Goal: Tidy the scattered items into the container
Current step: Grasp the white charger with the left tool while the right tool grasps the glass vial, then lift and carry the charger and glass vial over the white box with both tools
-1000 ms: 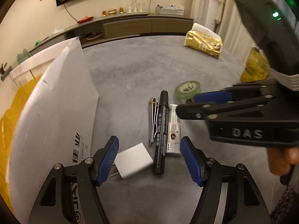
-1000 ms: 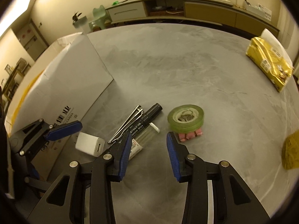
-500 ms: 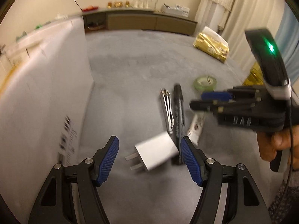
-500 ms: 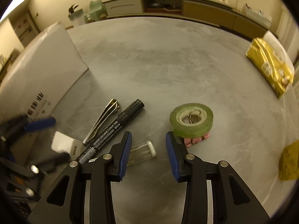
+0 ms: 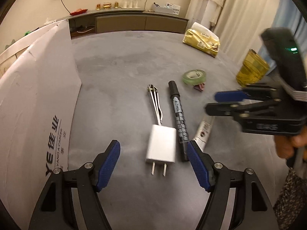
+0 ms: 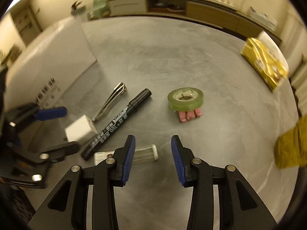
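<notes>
Two blue-padded grippers, left and right, hang spread and empty; the white plug-in charger beside the black marker pen has swung prongs-first toward the left gripper, ready for the white cardboard box.

The left gripper hangs wide open over a white charger lying beside a black marker on the grey table
</notes>
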Demonstrator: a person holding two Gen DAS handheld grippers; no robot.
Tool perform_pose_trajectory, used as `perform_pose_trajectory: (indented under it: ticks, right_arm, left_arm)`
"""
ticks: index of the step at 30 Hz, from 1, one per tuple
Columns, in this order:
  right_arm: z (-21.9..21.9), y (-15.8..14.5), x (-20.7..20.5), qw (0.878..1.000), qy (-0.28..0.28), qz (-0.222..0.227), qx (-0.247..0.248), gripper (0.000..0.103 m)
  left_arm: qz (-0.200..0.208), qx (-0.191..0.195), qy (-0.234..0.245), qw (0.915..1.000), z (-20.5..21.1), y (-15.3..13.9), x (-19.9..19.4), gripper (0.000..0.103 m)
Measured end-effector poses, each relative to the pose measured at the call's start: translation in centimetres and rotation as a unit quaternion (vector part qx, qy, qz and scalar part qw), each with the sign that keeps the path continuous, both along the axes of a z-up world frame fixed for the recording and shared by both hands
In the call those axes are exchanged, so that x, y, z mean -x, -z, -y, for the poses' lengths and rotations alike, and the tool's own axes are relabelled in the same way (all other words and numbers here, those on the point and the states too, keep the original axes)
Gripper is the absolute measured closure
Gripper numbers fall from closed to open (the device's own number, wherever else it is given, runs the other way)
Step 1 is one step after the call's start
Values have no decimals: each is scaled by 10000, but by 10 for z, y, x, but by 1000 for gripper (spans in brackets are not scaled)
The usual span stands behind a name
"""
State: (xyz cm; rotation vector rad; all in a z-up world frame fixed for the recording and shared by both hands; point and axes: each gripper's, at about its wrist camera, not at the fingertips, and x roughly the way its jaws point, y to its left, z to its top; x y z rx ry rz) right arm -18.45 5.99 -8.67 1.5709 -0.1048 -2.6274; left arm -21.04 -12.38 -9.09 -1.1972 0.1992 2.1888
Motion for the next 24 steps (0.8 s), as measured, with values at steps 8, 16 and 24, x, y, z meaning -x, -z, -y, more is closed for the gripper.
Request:
perform_pose_trajectory:
  ticks: [8, 16, 24]
  right_arm:
    - [14, 11, -8, 9989, 82, 222, 414, 62]
    - [5, 15, 0, 9973, 292, 45, 679, 61]
    - [47, 18, -3, 9979, -361, -195, -503, 83]
  left_arm:
    - [137, -4, -1, 9999, -5, 6, 0, 61]
    - [-17, 74, 86, 9999, -17, 7, -6, 60]
    - [-36, 118, -28, 9999, -11, 6, -4, 70]
